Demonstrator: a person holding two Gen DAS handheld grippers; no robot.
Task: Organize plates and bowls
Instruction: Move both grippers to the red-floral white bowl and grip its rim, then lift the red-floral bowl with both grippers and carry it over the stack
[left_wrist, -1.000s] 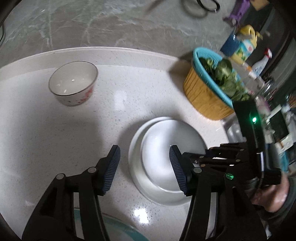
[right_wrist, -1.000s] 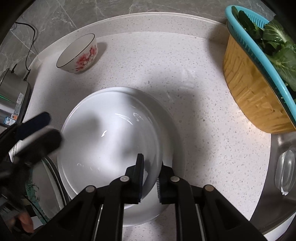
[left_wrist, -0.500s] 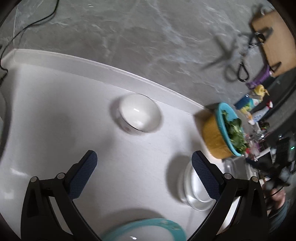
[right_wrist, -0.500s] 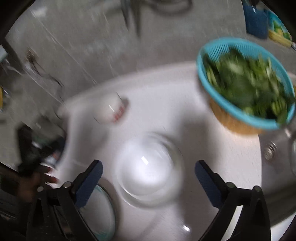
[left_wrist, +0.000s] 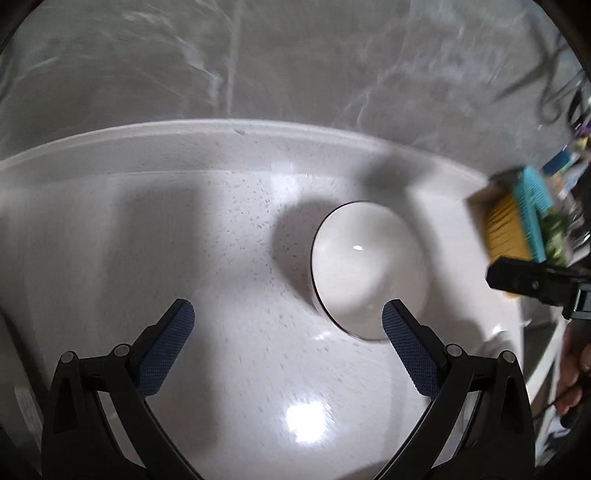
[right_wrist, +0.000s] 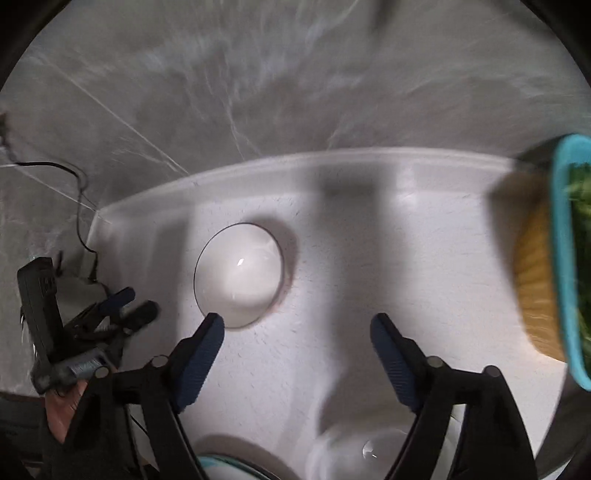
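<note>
Currently, in the left wrist view, I read the left gripper (left_wrist: 286, 328) as spread wide with nothing between its pads; the small bowl (left_wrist: 367, 267) sits upright on the white counter (left_wrist: 221, 258), mouth up, just beyond the gripper's right fingertip and not touched by it. A round bowl has no long axis, so I judge that a grip on the rim from any side would serve. Beyond the bowl, toward the edge of view, stands the yellow basket (left_wrist: 511, 229) with a teal rim, well apart from the bowl. In the right wrist view, the right gripper (right_wrist: 297, 332) is closing from its widest, jaws apart, and the frames show only bare counter between the pads. From this side the bowl lies just past the gripper's left fingertip, apart from it. Nearer than the bowl, at the bottom edge, a white dish (right_wrist: 369, 454) and a teal-rimmed plate (right_wrist: 221, 463) show blurred; whether they are stacked I cannot tell. My judgement: both tools stand empty so that either may collect the bowl next.
</note>
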